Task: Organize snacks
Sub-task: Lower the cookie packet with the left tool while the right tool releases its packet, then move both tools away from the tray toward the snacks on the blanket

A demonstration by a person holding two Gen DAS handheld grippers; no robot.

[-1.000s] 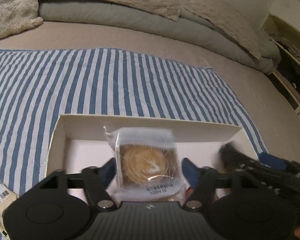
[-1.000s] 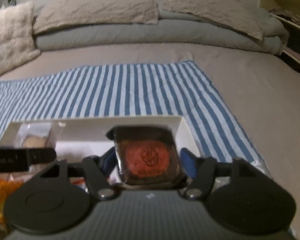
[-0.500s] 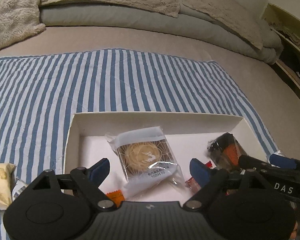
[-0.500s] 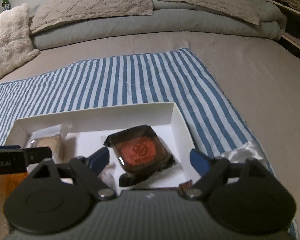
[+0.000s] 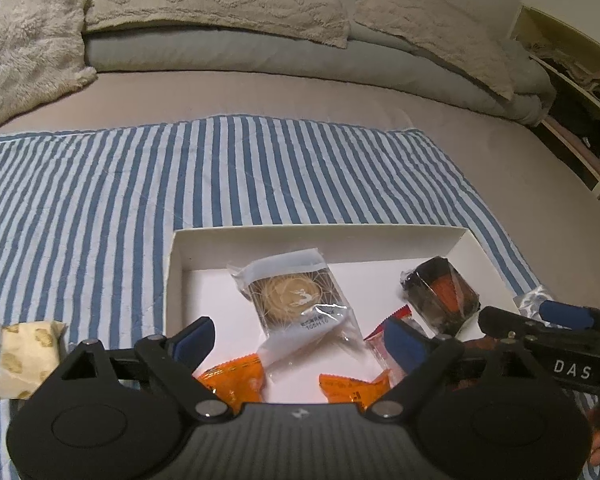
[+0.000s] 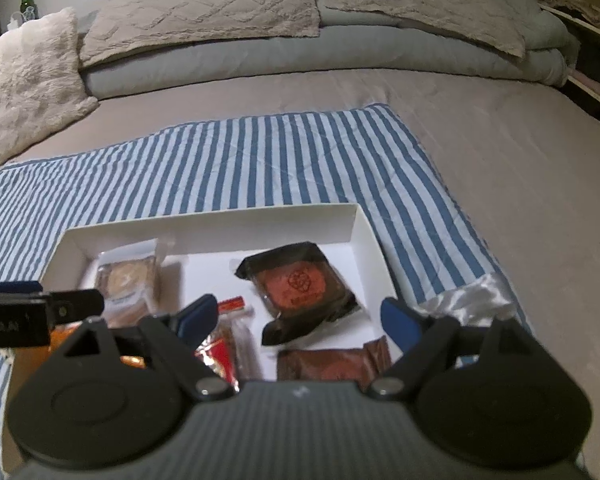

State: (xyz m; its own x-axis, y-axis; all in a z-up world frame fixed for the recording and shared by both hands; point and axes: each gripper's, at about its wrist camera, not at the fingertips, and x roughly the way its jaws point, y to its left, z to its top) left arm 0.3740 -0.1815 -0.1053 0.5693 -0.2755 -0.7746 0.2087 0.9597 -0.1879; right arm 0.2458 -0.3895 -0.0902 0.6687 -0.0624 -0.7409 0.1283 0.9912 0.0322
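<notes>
Shallow white cardboard box [image 5: 172, 276], lower centre on the striped cloth: clear-wrapped round pastry [image 5: 296, 300] left, black-wrapped orange cake [image 6: 300, 292] right. Risk: loose cream packet [image 5: 24, 354] outside at left gets overlooked. Left hand-held gripper [image 5: 300, 340] opening, empty; right hand-held gripper [image 6: 298, 320] wide apart, empty.

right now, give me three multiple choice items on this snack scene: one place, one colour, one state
1. Where does the clear-wrapped round pastry lie?
A. inside the white box
B. on a pillow
C. on the bare striped cloth

2. What colour are the stripes of the cloth under the box?
A. red and yellow
B. blue and white
C. all black

3. What do the right tongs hold?
A. a bottle
B. a pillow
C. nothing

Answers: 1 A, it rests on the box floor; 2 B, blue and white stripes show; 3 C, the dark-wrapped red cake lies free between the parted fingers.
</notes>
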